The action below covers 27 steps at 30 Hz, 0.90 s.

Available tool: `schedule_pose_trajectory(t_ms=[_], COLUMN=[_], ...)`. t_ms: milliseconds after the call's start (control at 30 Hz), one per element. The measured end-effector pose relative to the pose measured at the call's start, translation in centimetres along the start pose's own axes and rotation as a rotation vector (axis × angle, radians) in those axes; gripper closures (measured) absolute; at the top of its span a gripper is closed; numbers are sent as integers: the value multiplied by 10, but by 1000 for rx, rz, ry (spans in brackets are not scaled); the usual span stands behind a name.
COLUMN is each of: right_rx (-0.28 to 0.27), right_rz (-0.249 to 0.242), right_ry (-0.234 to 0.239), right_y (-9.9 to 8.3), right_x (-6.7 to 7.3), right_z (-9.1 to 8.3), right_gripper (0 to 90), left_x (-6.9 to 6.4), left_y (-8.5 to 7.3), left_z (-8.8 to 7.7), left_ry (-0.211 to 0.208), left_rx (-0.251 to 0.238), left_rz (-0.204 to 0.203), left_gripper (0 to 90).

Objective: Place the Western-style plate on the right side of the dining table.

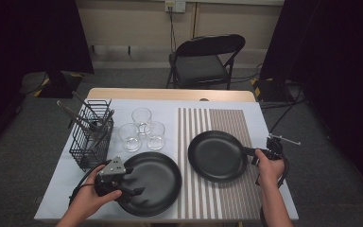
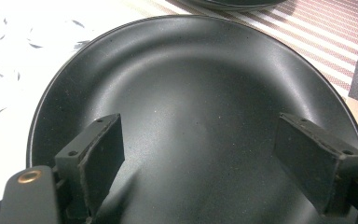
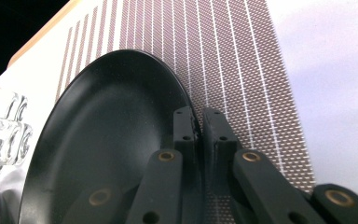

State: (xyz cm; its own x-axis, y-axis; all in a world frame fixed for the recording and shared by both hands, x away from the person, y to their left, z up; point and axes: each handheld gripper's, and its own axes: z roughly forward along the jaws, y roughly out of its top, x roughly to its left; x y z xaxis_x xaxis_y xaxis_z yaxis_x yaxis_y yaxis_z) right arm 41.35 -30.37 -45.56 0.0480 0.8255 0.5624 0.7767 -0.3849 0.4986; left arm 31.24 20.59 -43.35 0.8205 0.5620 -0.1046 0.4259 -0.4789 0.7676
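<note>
Pan one (image 1: 217, 156): on striped mat (image 1: 227, 123), right tongs (image 3: 199, 135) clamped on its rim at three o'clock. Pan two (image 1: 152, 182): at its eight o'clock on table (image 1: 264, 113), left tongs (image 2: 200, 158) apart over it. Glasses (image 1: 142, 130) at eleven. We'd lift level, gripping firmly.

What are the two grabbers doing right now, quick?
Left gripper: open, jaws wide apart over the big black pan, holding nothing.
Right gripper: closed, pinching the rim of the smaller black pan.
</note>
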Motion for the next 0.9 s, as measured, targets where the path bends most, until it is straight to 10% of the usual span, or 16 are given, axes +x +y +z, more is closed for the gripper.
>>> schedule_pose_trajectory(t_ms=[900], right_rx=[-6], right_rz=[-25], right_ry=[-16], right_y=[0], right_x=[1], right_z=[-1], right_gripper=[852], left_x=[0], left_y=[2], left_z=[0], left_ry=[-2], left_rx=[3], left_rz=[10], left_gripper=[161])
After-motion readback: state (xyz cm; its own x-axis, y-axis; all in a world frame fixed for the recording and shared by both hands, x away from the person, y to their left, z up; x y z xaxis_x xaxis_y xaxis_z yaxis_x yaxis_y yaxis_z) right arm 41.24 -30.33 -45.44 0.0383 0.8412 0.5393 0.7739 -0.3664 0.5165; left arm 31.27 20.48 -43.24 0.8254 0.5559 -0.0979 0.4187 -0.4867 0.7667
